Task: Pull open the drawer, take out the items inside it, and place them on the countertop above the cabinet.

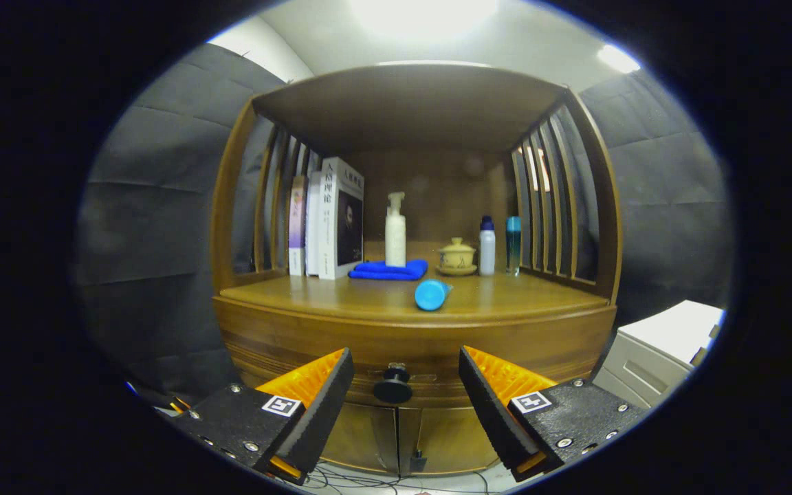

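Fingers [406, 395] apart before closed drawer [410, 368]

Wooden table [368, 297] bearing 3 upright books [327, 220], folded blue cloth [390, 271] under a pump bottle [395, 232], lidded cup [456, 257], 2 bottles [499, 246], blue cylinder [431, 294] lying near the front edge.

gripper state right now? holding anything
gripper: open, holding nothing; its fingers stand apart on either side of the round black drawer knob, not touching it.
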`<state>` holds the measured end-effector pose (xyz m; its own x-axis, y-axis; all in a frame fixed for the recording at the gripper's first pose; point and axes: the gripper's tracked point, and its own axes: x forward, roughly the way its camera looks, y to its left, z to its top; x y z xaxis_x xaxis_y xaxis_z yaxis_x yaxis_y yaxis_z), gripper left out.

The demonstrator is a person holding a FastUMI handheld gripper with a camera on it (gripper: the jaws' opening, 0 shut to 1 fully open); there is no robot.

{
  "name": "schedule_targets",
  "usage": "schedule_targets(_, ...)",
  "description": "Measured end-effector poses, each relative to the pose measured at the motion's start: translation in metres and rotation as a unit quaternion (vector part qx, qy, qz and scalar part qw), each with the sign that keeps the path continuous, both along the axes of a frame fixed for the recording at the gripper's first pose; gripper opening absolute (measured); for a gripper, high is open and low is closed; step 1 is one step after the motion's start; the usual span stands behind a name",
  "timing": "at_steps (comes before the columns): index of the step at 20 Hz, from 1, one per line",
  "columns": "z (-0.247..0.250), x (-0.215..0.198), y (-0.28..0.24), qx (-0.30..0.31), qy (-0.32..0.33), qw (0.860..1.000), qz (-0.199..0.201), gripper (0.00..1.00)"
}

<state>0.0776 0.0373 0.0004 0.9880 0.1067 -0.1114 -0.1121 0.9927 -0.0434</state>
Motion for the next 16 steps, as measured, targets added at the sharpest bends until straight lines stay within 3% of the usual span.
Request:
schedule_targets(4,0.045,-0.033,-0.002,0.009,-0.032,0.999,0.012,0.95)
schedule_targets(8,0.074,-0.067,-0.015,0.014,-0.053,0.998,-0.001,0.95)
schedule_targets(16,0.101,-0.118,-0.047,0.026,-0.081,0.996,-0.012,0.95)
